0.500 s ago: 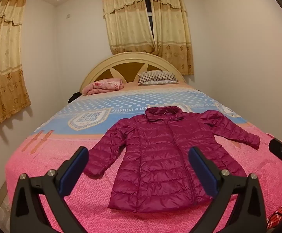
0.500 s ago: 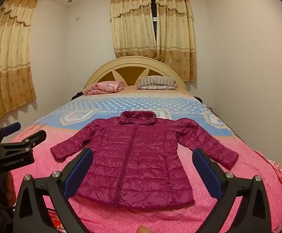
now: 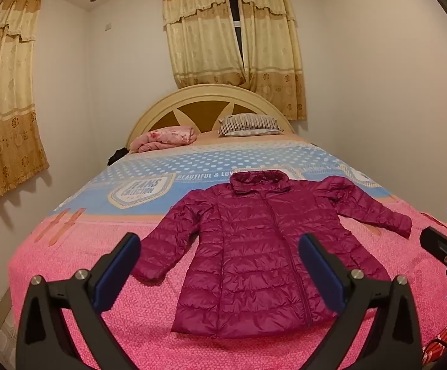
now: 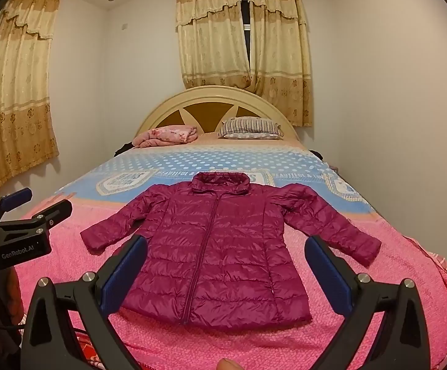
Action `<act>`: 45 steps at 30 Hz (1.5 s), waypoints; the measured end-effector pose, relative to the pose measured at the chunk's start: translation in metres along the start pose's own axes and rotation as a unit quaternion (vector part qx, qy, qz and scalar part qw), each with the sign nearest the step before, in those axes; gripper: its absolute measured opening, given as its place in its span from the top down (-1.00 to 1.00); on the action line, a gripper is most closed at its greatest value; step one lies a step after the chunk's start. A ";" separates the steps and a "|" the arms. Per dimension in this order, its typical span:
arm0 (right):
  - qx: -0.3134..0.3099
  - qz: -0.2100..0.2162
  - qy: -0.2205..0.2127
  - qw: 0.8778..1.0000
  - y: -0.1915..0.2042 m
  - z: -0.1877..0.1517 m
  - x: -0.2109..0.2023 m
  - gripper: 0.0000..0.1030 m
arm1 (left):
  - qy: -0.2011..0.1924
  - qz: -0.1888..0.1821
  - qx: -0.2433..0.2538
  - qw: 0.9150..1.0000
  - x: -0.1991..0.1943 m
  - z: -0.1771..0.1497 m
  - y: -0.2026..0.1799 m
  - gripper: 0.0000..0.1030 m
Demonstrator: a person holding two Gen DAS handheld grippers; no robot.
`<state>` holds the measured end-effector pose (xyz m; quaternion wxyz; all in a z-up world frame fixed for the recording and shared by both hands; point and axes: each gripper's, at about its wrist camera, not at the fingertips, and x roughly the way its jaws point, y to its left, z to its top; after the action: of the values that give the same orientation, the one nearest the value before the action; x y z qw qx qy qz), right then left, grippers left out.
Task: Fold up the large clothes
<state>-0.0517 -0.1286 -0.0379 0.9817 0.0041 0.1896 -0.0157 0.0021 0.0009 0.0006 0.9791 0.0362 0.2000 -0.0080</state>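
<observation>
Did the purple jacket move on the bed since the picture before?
No. The purple jacket lies in the same spot, collar just below the blue lettered band of the bedspread.

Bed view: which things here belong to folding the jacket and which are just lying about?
For the job:
- jacket, spread flat, zipped, sleeves out
- left gripper, open, holding nothing
- right gripper, open, holding nothing
- bed, the folding surface

Just lying about:
- striped pillow
- pink folded blanket
- curtains

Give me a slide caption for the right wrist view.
Open right gripper hovers above magenta puffer jacket spread flat.
</observation>
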 end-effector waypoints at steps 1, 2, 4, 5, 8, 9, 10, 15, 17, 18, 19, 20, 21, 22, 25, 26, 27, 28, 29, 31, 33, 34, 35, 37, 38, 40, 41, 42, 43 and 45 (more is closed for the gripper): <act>0.000 0.000 0.000 1.000 0.001 0.000 -0.001 -0.98 | 0.000 0.000 0.000 1.000 0.000 0.000 0.000 -1.00; -0.001 0.001 0.000 1.000 0.001 -0.001 -0.001 -0.98 | 0.000 -0.001 0.001 1.000 0.000 0.000 0.000 -1.00; -0.001 0.001 -0.001 1.000 0.001 -0.001 -0.002 -0.98 | 0.000 -0.001 0.000 1.000 0.000 0.000 0.000 -1.00; -0.001 0.002 0.000 1.000 0.001 -0.001 -0.002 -0.98 | 0.000 0.000 0.000 1.000 0.000 0.000 0.000 -1.00; -0.002 0.002 0.000 1.000 0.002 -0.001 -0.002 -0.98 | -0.001 0.000 -0.001 1.000 -0.001 0.001 -0.001 -1.00; -0.002 0.003 0.000 1.000 0.002 -0.002 -0.002 -0.98 | 0.000 0.001 0.000 1.000 -0.001 0.001 -0.002 -1.00; -0.001 0.003 0.001 1.000 0.001 -0.001 -0.001 -0.98 | -0.001 0.001 0.000 1.000 -0.001 0.001 -0.002 -1.00; -0.001 0.003 0.002 1.000 0.002 -0.001 -0.002 -0.98 | -0.003 0.000 -0.001 1.000 -0.003 0.002 0.001 -1.00; -0.002 0.003 0.003 1.000 0.003 -0.002 -0.002 -0.98 | -0.002 0.000 -0.001 1.000 -0.002 0.002 0.002 -1.00; -0.003 0.004 0.004 1.000 0.004 -0.002 -0.002 -0.98 | -0.003 0.000 -0.002 1.000 -0.003 0.002 0.002 -1.00; -0.004 0.004 0.005 1.000 0.004 -0.003 -0.002 -0.98 | -0.002 0.000 -0.002 1.000 -0.003 0.002 0.002 -1.00; -0.004 0.005 0.006 1.000 0.004 -0.003 0.000 -0.98 | -0.003 0.000 -0.002 1.000 -0.003 0.001 0.002 -1.00; -0.004 0.006 0.007 1.000 0.004 -0.003 -0.001 -0.98 | -0.003 0.000 -0.001 1.000 -0.003 0.001 0.002 -1.00; -0.005 0.006 0.007 1.000 0.004 -0.003 0.000 -0.98 | -0.004 0.000 -0.001 1.000 -0.002 0.001 0.002 -1.00; -0.004 0.007 0.006 1.000 0.004 -0.003 0.000 -0.98 | -0.006 0.001 -0.004 1.000 -0.002 0.001 0.004 -1.00; -0.004 0.007 0.007 1.000 0.004 -0.003 0.001 -0.98 | -0.006 0.001 -0.004 1.000 -0.002 0.001 0.005 -1.00; -0.004 0.007 0.007 1.000 0.004 -0.003 0.001 -0.98 | -0.007 0.001 -0.005 1.000 -0.003 0.001 0.005 -1.00; -0.004 0.007 0.007 1.000 0.004 -0.003 0.001 -0.98 | -0.007 0.001 -0.005 1.000 -0.002 0.001 0.005 -1.00; -0.004 0.007 0.007 1.000 0.004 -0.003 0.001 -0.98 | -0.007 0.002 -0.005 1.000 -0.002 0.001 0.005 -1.00; -0.005 0.008 0.007 1.000 0.004 -0.003 0.001 -0.98 | -0.006 0.001 -0.005 1.000 -0.003 0.001 0.005 -1.00; -0.005 0.009 0.008 1.000 0.005 -0.003 0.001 -0.98 | -0.007 0.002 -0.005 1.000 -0.003 0.001 0.005 -1.00; -0.006 0.010 0.008 1.000 0.005 -0.003 0.001 -0.98 | -0.007 0.001 -0.005 1.000 -0.003 0.000 0.005 -1.00; -0.006 0.010 0.009 1.000 0.005 -0.003 0.002 -0.98 | -0.007 0.001 -0.005 1.000 -0.003 0.000 0.005 -1.00; -0.007 0.012 0.009 1.000 0.005 -0.003 0.002 -0.98 | -0.008 0.002 -0.005 1.000 -0.003 0.001 0.005 -1.00; -0.007 0.012 0.010 1.000 0.005 -0.003 0.002 -0.98 | -0.008 0.002 -0.005 1.000 -0.003 0.001 0.005 -1.00; -0.007 0.013 0.011 1.000 0.006 -0.004 0.003 -0.98 | -0.007 0.001 -0.005 1.000 -0.003 0.001 0.005 -1.00; -0.007 0.013 0.011 1.000 0.006 -0.004 0.003 -0.98 | -0.007 0.001 -0.006 1.000 -0.003 0.001 0.005 -1.00; -0.007 0.013 0.012 1.000 0.006 -0.004 0.003 -0.98 | -0.007 0.002 -0.005 1.000 -0.003 0.001 0.005 -1.00; -0.007 0.013 0.012 1.000 0.006 -0.005 0.004 -0.98 | -0.007 0.002 -0.005 1.000 -0.004 0.000 0.005 -1.00; -0.007 0.014 0.012 1.000 0.007 -0.006 0.004 -0.98 | -0.008 0.001 -0.005 1.000 -0.003 0.000 0.005 -1.00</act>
<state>-0.0498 -0.1217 -0.0445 0.9795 -0.0002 0.2015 -0.0005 -0.0007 0.0055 0.0026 0.9808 0.0317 0.1925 -0.0063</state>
